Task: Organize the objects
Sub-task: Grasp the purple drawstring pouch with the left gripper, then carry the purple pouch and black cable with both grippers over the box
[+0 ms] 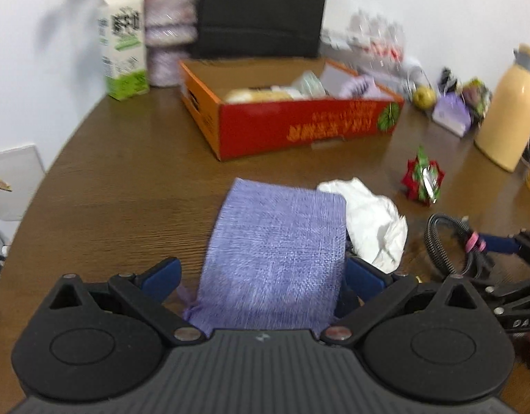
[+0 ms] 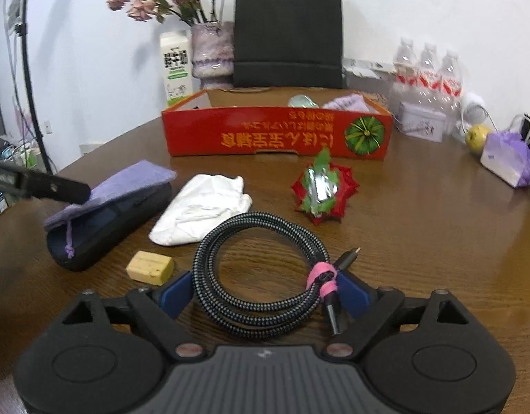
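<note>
Tongs (image 1: 261, 272) of the left hand have their blue pads on both sides of a lilac woven cloth pouch (image 1: 275, 252); it fills the gap, but whether the pads press it I cannot tell. In the right wrist view this pouch lies over a dark oval case (image 2: 106, 220) on the brown wooden worktop (image 2: 420, 241). Right tongs (image 2: 265, 293) stand wide open around a coiled black braided cable with a pink tie (image 2: 265, 269), which rests flat on the worktop. Near it are a white crumpled cloth (image 2: 202, 214), a small yellow block (image 2: 150, 266) and a red and green paper star (image 2: 321, 189). Behind them stands a red cardboard tray (image 2: 278, 131).
</note>
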Action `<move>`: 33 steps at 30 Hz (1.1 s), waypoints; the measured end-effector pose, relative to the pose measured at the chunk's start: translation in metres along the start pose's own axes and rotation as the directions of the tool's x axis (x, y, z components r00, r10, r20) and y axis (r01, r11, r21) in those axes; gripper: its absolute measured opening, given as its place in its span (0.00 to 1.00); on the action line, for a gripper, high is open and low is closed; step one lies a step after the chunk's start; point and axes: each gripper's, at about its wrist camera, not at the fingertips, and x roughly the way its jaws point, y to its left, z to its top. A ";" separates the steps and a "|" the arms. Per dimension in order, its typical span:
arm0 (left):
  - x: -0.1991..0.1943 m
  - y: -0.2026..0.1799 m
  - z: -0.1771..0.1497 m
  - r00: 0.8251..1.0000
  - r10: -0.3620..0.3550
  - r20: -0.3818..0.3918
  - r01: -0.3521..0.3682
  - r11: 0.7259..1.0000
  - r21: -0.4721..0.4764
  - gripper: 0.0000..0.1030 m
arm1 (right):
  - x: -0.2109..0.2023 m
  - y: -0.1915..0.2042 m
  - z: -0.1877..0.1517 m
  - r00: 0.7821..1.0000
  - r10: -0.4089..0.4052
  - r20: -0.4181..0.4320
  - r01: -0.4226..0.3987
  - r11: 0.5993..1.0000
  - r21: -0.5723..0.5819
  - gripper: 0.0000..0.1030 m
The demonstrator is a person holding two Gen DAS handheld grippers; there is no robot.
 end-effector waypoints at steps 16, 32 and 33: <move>0.014 0.017 -0.015 0.988 -0.116 0.102 0.127 0.985 -0.117 0.77 | 0.005 0.000 0.001 0.999 -0.028 -0.034 0.028 1.000 0.008 0.99; -0.031 -0.010 -0.039 0.954 -0.022 0.299 0.046 0.996 -0.074 0.15 | 0.016 0.004 0.007 0.997 -0.072 -0.038 0.073 0.997 0.033 1.00; -0.031 -0.012 -0.040 0.954 -0.018 0.299 0.041 0.997 -0.072 0.15 | 0.018 0.006 0.008 0.996 -0.077 -0.042 0.078 0.997 0.021 1.00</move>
